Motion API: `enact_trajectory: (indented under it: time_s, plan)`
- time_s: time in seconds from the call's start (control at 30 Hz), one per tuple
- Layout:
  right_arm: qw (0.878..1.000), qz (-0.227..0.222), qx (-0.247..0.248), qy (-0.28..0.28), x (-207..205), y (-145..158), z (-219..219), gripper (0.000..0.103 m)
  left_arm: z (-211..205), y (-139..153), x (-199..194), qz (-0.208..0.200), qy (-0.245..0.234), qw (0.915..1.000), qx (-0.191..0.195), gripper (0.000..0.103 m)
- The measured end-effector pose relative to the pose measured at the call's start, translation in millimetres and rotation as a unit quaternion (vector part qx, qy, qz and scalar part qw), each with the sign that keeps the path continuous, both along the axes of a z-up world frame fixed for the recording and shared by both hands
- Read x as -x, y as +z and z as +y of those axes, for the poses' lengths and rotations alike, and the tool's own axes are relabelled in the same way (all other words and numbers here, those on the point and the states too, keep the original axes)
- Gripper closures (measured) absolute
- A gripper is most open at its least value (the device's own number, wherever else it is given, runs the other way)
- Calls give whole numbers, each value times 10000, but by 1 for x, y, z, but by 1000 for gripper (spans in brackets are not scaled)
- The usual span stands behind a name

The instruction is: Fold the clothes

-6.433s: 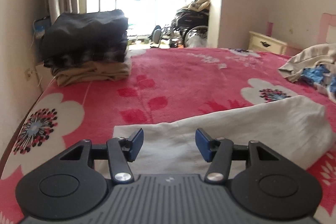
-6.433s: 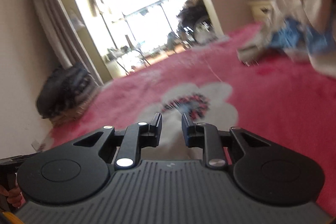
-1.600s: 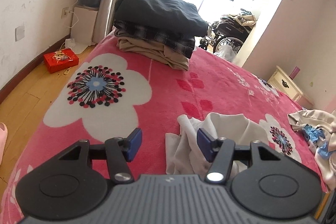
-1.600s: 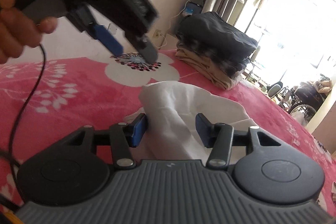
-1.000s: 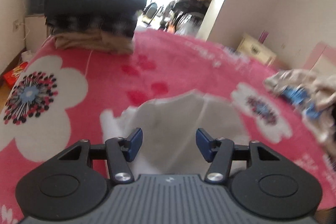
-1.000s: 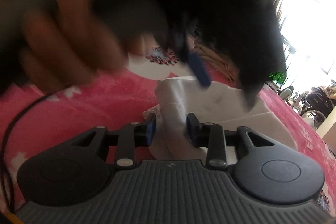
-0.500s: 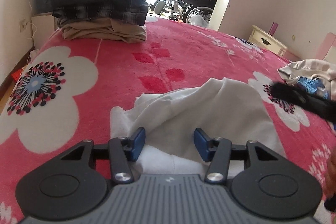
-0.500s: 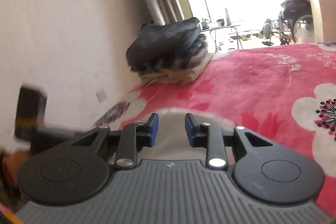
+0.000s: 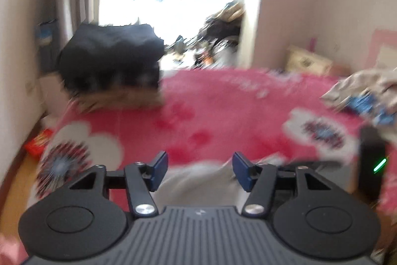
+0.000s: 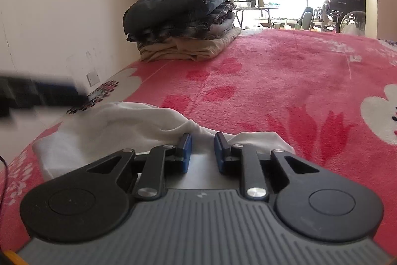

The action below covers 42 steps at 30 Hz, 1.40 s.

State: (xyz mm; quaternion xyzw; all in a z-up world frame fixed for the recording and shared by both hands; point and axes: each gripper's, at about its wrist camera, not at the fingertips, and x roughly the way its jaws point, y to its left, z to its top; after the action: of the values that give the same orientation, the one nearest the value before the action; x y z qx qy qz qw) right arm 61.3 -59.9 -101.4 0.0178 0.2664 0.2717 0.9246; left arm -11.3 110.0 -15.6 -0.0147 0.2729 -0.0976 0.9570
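A white garment [image 10: 119,123] lies bunched on the pink flowered bed cover [image 10: 285,81]. My right gripper [image 10: 203,149] sits low over its near edge, jaws narrowly apart with nothing clearly clamped between them. In the blurred left wrist view, my left gripper [image 9: 200,171] is wide open above the white garment [image 9: 198,178]. The left gripper also shows as a dark blur at the left of the right wrist view [image 10: 37,93]. The right gripper's body [image 9: 372,160] with a green light stands at the right of the left wrist view.
A stack of folded clothes [image 10: 183,19], dark on top and tan at the bottom, stands at the bed's far left corner by the wall. A heap of unfolded clothes [image 9: 367,93] lies at the right. A nightstand [image 9: 307,61] and a wheelchair [image 10: 342,9] are beyond the bed.
The left gripper has swung fast and tipped up, blurring its view, and opened a little wider. The right gripper has dropped lower onto the white garment's edge, jaws unchanged.
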Motion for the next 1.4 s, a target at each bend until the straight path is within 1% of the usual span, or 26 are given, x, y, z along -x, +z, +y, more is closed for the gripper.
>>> enact_trajectory:
  time_s: [0.07, 0.1, 0.13, 0.17, 0.2, 0.23, 0.3, 0.37, 0.43, 0.53, 0.63, 0.73, 0.8, 0.9, 0.97, 1.0, 1.1, 1.2, 1.23, 1.3, 1.4]
  plan:
    - [10000, -29, 49, -9, -4, -1, 3, 84, -11, 3, -10, 48, -387, 9991, 181, 42]
    - [10000, -39, 56, -25, -3, 1, 3, 83, -18, -3, -19, 226, -539, 9981, 182, 42]
    - [10000, -45, 41, -41, -1, 2, 2, 83, -26, -13, -30, 442, -637, 9968, 172, 45]
    - [10000, -52, -8, -73, -1, 2, 1, 83, -30, -23, -39, 606, -581, 9963, 173, 46]
    - [9998, -75, -113, -128, 2, 5, -3, 83, -32, -33, -48, 738, -425, 9962, 203, 51]
    - [9995, -97, -218, -184, 5, 8, -8, 82, -30, -39, -55, 796, -288, 9959, 325, 53]
    - [9986, -150, -418, -296, 12, 13, -18, 81, -20, -48, -65, 905, -89, 9936, 675, 53]
    - [9975, -260, -492, -436, 23, 20, -28, 81, -9, -56, -74, 1008, 97, 9898, 1004, 53]
    - [9963, -319, -561, -568, 33, 26, -38, 81, -8, -61, -78, 1022, 192, 9904, 913, 53]
    - [9965, -187, -625, -526, 33, 26, -45, 83, -11, -69, -81, 917, 260, 9932, 669, 52]
    - [9969, 251, -421, -620, 13, 2, -44, 89, -9, -77, -84, 904, 317, 9938, 556, 51]
    - [9937, 416, -788, -672, 4, -4, -55, 93, -10, -79, -85, 901, 355, 9940, 502, 50]
    - [9935, 418, -732, -761, 8, 7, -58, 93, -11, -79, -85, 898, 351, 9944, 441, 50]
    - [9941, 217, -631, -854, 36, 30, -69, 91, -11, -80, -85, 890, 350, 9945, 434, 50]
    - [9957, 140, -567, -717, 59, 38, -72, 90, -11, -81, -85, 882, 350, 9946, 427, 50]
    - [9968, 202, -442, -637, 66, 36, -70, 90, -11, -81, -85, 878, 349, 9947, 410, 50]
    - [9962, 687, 275, -468, 71, 3, -55, 91, -14, -80, -87, 898, 317, 9949, 341, 49]
    - [9974, 475, 274, -477, 79, 17, -59, 90, -14, -74, -86, 836, 313, 9956, 267, 49]
    - [9977, 405, 274, -479, 81, 21, -60, 90, -14, -66, -80, 737, 300, 9966, 219, 51]
    - [9981, 263, 273, -484, 86, 30, -62, 90, -13, -52, -69, 527, 270, 9982, 112, 51]
    - [9985, 49, 265, -484, 94, 44, -66, 90, -12, -24, -36, 18, 120, 9994, -311, 49]
